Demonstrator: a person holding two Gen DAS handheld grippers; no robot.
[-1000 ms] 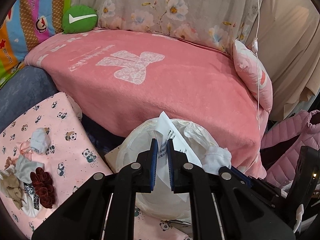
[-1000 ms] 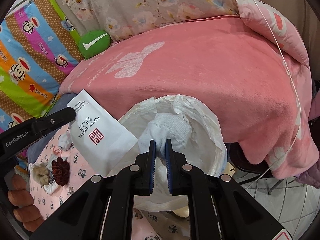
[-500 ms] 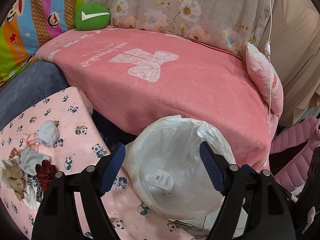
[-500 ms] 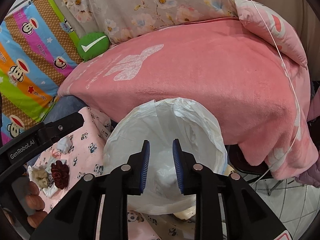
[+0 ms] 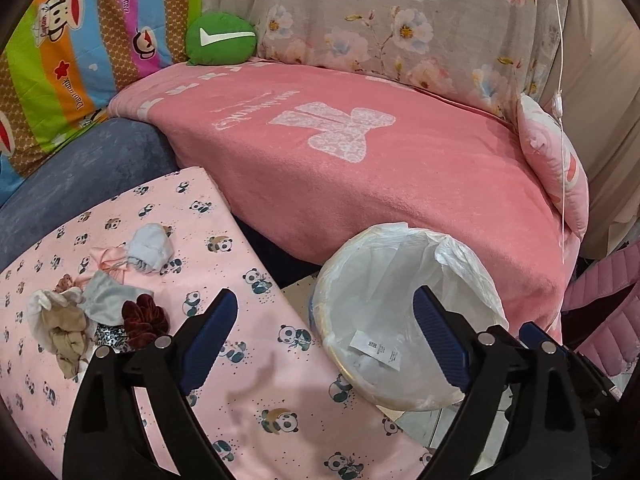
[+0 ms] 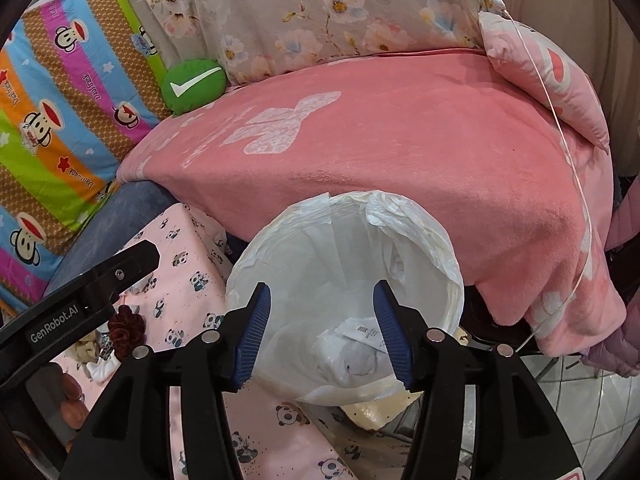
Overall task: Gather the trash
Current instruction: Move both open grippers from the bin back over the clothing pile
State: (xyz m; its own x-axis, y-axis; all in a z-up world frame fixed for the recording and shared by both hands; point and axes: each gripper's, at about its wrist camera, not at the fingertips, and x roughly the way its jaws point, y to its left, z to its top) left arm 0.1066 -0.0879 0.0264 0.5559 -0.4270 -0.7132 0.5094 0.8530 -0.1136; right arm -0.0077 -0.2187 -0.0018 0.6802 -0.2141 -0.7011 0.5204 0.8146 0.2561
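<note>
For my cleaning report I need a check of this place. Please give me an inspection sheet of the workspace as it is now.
Surface: pink panda-print cloth, mostly bare.
Job's things: round bin with white plastic liner; white printed paper bag and crumpled white tissue lie inside.
Clutter: pile of small cloth pieces and a dark red scrunchie on the panda cloth.
Grippers: left tool and right tool opening, nothing between the jaws.
Cables: thin white cord hanging.
Surroundings: pink fleece blanket, green round cushion, floral fabric.
</note>
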